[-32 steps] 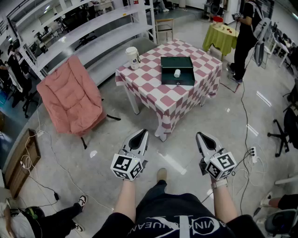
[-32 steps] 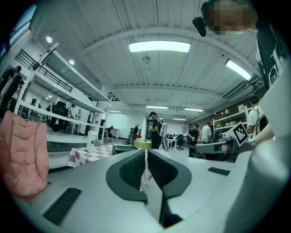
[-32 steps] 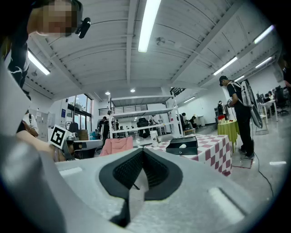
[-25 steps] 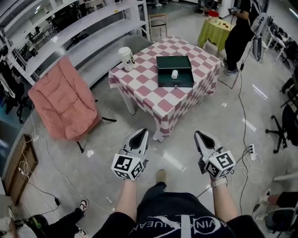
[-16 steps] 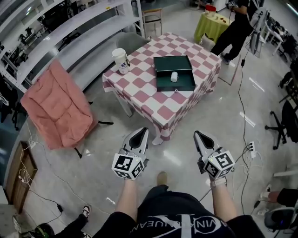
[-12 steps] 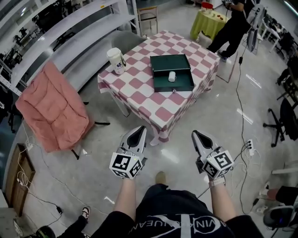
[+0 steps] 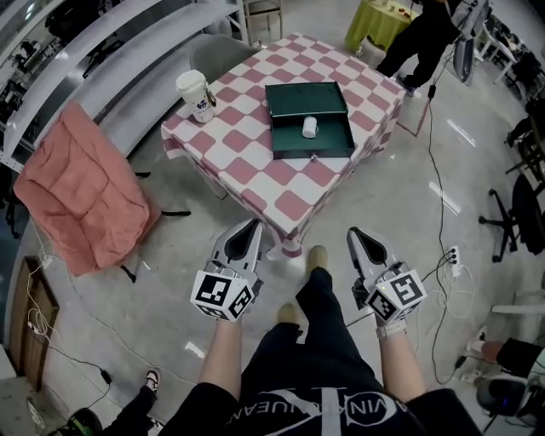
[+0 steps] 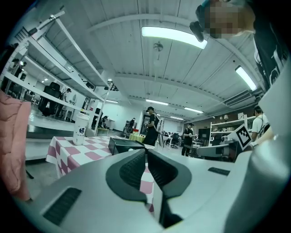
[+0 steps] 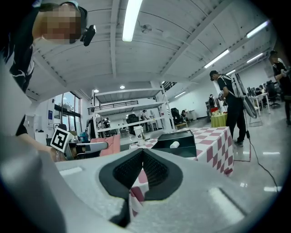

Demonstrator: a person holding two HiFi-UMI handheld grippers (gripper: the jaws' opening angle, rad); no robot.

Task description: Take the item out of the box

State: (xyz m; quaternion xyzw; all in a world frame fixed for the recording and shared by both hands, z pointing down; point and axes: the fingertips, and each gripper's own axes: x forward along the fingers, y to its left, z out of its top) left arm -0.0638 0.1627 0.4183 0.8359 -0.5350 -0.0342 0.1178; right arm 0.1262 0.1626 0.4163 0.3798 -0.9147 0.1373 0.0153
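A dark green open box (image 7: 309, 121) lies on the table with a pink-and-white checked cloth (image 7: 255, 166). A small white cylinder-shaped item (image 7: 310, 127) rests inside the box. Both grippers hang low in front of the person, well short of the table's near corner. My left gripper (image 7: 250, 226) is shut with nothing in it, and so is my right gripper (image 7: 355, 233). In the right gripper view the box (image 9: 175, 139) and the item (image 9: 174, 144) show far beyond the shut right gripper (image 9: 142, 151). The left gripper (image 8: 146, 152) points at the box (image 8: 125, 145).
A white paper cup (image 7: 194, 95) stands on the table's left corner. A pink padded chair (image 7: 81, 192) sits left of the table. Long white shelves (image 7: 102, 51) run behind. A yellow-green table (image 7: 383, 19) and a person in black (image 7: 421, 34) are at the far right. Cables and a power strip (image 7: 450, 256) lie on the floor.
The person has walked toward the table, which now sits closer and lower in the head view. One foot has stepped forward. Both grippers stay shut and level.
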